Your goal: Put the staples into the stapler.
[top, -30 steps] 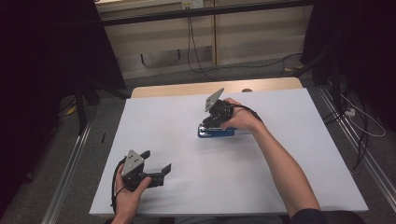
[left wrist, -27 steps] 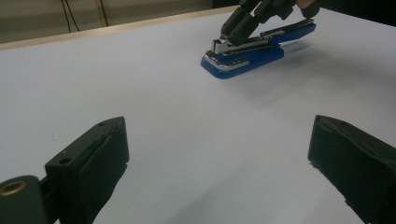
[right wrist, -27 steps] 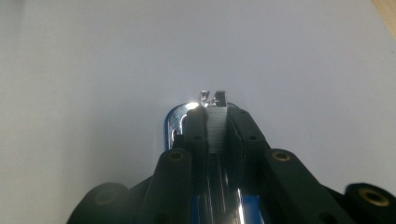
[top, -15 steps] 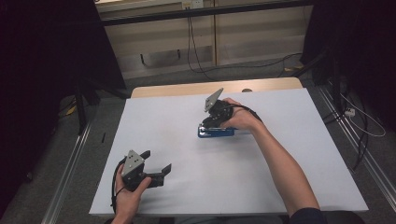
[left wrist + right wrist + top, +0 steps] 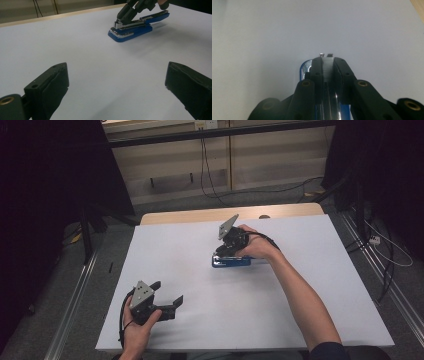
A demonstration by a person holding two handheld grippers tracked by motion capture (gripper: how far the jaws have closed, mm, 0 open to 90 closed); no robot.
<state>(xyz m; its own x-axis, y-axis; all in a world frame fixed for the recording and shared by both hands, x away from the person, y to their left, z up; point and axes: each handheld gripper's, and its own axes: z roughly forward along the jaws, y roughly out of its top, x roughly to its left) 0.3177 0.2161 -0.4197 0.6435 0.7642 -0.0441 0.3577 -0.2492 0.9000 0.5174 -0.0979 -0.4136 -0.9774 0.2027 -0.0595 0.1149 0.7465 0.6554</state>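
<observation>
high view: we see the blue stapler (image 5: 231,262) mid-table | right gripper view: our right gripper (image 5: 328,62) clamps its silver staple strip (image 5: 328,68) | left gripper view: left gripper (image 5: 117,82) spread wide, bare, near table edge

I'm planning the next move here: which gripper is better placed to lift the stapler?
The right gripper, probably: its jaws are closed on the blue stapler at its metal top. The left gripper rests open near the table's front edge, well away from it.
</observation>
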